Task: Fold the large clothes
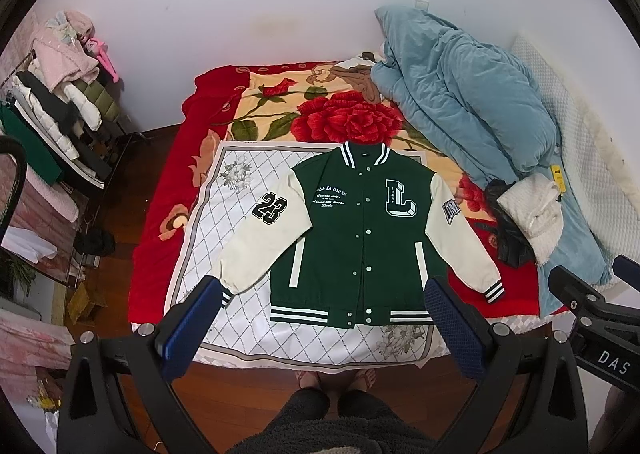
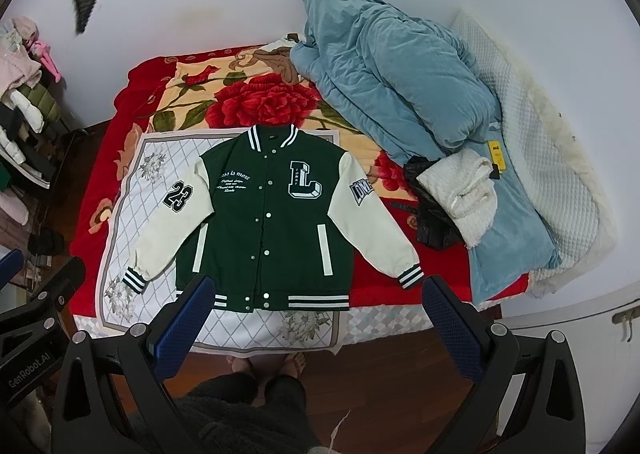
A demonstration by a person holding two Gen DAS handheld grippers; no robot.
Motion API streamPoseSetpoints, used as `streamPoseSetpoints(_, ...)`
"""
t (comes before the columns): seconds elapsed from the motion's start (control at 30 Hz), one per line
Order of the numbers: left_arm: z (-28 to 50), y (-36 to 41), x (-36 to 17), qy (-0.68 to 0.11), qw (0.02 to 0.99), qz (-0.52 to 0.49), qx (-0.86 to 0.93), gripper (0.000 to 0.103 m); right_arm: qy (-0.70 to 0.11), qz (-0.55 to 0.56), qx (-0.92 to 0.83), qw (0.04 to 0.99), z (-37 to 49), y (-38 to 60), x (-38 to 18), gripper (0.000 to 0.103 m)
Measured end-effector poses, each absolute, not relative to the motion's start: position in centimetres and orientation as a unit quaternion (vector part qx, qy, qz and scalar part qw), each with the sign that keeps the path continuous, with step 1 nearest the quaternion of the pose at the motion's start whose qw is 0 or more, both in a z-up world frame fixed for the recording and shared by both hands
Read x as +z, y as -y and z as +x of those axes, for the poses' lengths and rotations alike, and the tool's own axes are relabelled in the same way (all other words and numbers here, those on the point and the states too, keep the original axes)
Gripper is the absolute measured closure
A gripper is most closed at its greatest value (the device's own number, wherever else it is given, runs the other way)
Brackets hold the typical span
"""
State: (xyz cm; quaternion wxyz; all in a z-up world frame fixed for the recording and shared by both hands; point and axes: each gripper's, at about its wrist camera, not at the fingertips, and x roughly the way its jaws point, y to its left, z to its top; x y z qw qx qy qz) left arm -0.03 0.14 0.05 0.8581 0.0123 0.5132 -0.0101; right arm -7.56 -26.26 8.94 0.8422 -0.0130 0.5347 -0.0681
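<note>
green jacket [image 1: 356, 238] spread flat, front up, on the bed [image 1: 168, 189]
left gripper [image 1: 320, 328] and right gripper [image 2: 316, 324] both hover spread wide, holding nothing; the jacket lies at 12 o'clock from each, a blue quilt [image 1: 468, 93] at 2 o'clock.

Red rose-print blanket [image 1: 340, 109] covers bed, centre frame. Crumpled blue quilt [image 1: 472, 93] upper right. White fluffy bundle [image 1: 536, 213] on black item [image 1: 508, 238], right. Clothes rack [image 1: 60, 109] upper left. Wooden floor [image 1: 132, 181] left of bed.
</note>
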Motion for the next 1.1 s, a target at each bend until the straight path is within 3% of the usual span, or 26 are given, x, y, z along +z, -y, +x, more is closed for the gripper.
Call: streamPoseSetpoints(1.1,0.36,0.16,0.64,-0.512,0.859,0.01,-0.012,0.0,-0.533,-0.014,-0.068,0.843,-7.46,25.7,9.35,0.0)
